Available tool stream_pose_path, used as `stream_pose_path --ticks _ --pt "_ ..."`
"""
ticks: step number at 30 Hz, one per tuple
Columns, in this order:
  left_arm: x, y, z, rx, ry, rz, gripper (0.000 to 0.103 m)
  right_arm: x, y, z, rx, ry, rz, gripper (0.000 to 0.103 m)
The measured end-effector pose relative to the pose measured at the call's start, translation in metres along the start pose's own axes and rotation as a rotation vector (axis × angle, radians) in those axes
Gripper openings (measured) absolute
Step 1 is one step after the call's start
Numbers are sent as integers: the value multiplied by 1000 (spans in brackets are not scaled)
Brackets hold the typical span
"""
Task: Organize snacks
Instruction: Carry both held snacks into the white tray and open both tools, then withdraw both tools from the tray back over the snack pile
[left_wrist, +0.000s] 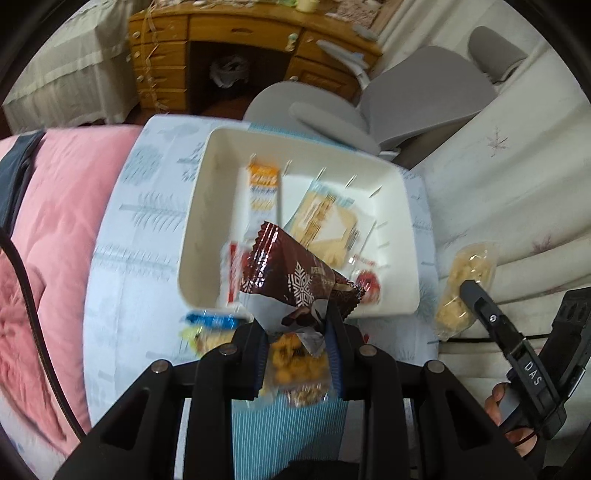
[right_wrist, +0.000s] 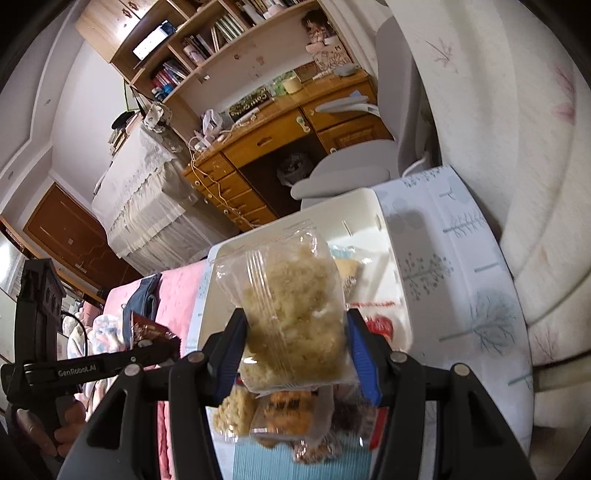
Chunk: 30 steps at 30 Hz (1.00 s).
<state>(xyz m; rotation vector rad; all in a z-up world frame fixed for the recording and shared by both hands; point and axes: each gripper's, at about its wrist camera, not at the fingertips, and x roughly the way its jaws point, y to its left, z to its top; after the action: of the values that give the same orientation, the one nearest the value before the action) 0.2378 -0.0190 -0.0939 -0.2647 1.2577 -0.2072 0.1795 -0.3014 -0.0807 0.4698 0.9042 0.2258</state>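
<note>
1. White bin (left_wrist: 207, 236), divided by thin partitions, sits on the table (left_wrist: 122, 258) just ahead of both hand-held grippers. Already inside: an orange-and-white packet (left_wrist: 263, 195) in the far-left slot, a pale flat packet (left_wrist: 325, 221) in the middle, a red-and-white packet (left_wrist: 232, 273) at the near-left wall, and a red-printed one (left_wrist: 367, 284) at the near-right corner.
2. Judgement: sorting is roughly mid-way. Several snacks are binned, two are in the air, and a small heap is left on the table.
3. Left hand-held gripper (left_wrist: 299, 332): jaws pressed nearly together, pinching the lower corner of a brown snowflake-printed wrapper (left_wrist: 295, 273). The wrapper stands up ahead of the fingertips, over the bin's near edge.
4. Right hand-held gripper (right_wrist: 295, 339): jaws about half spread, clamped on the sides of a clear bag of pale crumbly snack (right_wrist: 291, 314). The bag stands upright between the pads, in front of the bin; not yet over a slot.
5. Left to sort, below and behind the right fingertips: an orange-brown snack pack (right_wrist: 284, 417), a pale crumbly piece (right_wrist: 236, 413) to its left, a darker one at the bottom. A blue-and-yellow packet (left_wrist: 207, 325) lies just left of the left fingertips, outside the bin.
6. Motion blur on the bin contents; labels unreadable.
</note>
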Motion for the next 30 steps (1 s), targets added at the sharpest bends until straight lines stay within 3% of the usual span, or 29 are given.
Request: stream_pose_path --ticks 7,13,14,16,18,23,30 --pt "24 5 24 37 -20 -102 26 17 6 2 -5 -29 -5 54" --pt "44 6 34 45 -8 -128 26 33 3 1 32 -19 -9 54" --pt "46 7 34 43 -7 -127 30 34 2 1 37 -17 -11 54" --pt "48 8 34 34 -6 -117 48 36 1 0 45 -15 -13 55" --pt "47 10 34 21 -11 -106 77 38 -1 0 55 -7 -19 55" --pt "44 12 30 21 -9 -41 78 39 -8 -3 84 30 -35 60" --pt "35 9 10 -1 -13 -13 80 22 -9 -8 78 18 -23 73"
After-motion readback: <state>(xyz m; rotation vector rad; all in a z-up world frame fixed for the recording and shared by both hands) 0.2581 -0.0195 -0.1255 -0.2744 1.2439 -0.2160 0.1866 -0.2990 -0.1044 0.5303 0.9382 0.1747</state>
